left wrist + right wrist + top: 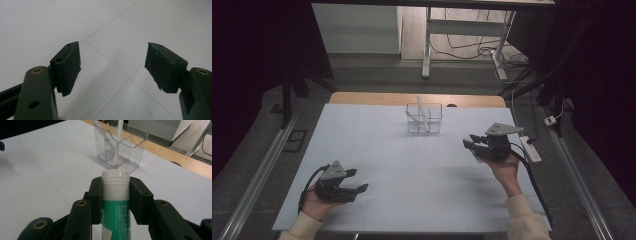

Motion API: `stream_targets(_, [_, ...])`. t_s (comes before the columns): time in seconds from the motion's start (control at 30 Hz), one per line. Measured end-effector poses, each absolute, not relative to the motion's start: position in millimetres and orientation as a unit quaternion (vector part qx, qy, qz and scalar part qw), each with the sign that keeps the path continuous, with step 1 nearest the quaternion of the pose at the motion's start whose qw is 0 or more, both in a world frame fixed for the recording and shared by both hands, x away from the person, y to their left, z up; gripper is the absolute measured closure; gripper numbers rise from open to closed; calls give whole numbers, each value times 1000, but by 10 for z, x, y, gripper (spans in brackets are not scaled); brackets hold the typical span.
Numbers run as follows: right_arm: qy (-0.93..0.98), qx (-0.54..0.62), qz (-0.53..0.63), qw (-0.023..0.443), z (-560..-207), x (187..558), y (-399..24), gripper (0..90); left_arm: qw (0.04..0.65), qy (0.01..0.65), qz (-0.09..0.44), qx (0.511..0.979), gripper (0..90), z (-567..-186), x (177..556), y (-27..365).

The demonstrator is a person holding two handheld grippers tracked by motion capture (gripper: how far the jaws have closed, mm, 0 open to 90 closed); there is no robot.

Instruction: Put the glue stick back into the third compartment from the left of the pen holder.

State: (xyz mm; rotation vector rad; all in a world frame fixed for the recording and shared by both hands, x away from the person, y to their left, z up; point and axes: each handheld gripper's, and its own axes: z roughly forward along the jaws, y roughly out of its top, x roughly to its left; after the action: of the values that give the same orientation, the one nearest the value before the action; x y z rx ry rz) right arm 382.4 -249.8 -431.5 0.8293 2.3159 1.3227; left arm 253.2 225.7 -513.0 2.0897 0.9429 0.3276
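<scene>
Right gripper view: right gripper (116, 200) clamps a tube (115, 202), clear organizer (130, 150) ahead; left gripper (113, 65) gapes empty.

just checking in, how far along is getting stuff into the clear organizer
Done: white sticks already stand in the clear organizer. In hand: the right gripper is shut on a green-and-white tube, aimed at it. Left: placing the tube; the left gripper is open.

Dim room, grey floor (377, 75), white desk frame (427, 45) behind, loose cables (467, 47).

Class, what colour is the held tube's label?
Green on a white tube, clearest in the right gripper view.
</scene>
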Motion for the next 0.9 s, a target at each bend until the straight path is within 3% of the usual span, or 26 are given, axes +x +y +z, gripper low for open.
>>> stream_targets(0.9, [779,303,515,189,-4176,4298,-2098,646,402,365,126,830,291,-5132,2590,2217])
